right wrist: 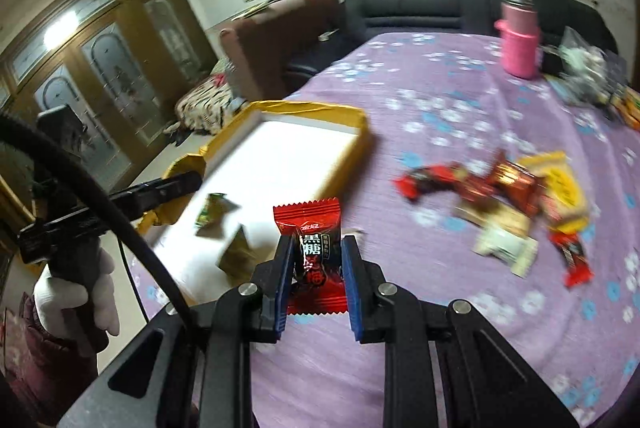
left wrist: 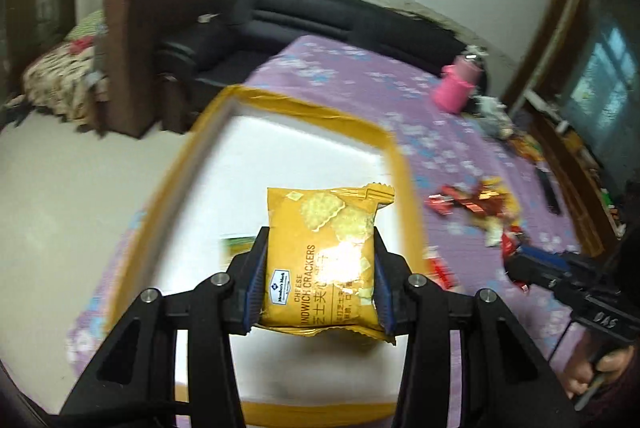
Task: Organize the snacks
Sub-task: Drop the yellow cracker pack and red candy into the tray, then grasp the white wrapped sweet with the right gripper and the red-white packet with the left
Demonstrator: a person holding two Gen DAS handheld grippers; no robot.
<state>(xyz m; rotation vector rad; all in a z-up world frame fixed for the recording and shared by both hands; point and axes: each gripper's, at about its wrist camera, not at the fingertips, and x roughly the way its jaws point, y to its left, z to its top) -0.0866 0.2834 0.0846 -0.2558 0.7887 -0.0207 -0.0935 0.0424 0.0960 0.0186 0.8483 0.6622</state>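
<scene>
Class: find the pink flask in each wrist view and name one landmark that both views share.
Left wrist: pink flask upper right, at the purple cloth's far edge.
Right wrist: pink flask upper right, before the dark sofa.
Shared landmark: the yellow-rimmed white tray.

The white floor of the yellow-rimmed tray (right wrist: 362, 124) lies mostly bare at its far end; two green packets (right wrist: 214, 214) occupy its near part. Right of it, a snack pile (right wrist: 508, 200) clutters the purple tablecloth (right wrist: 440, 100); a pink flask (right wrist: 520, 44) stands far right.
</scene>
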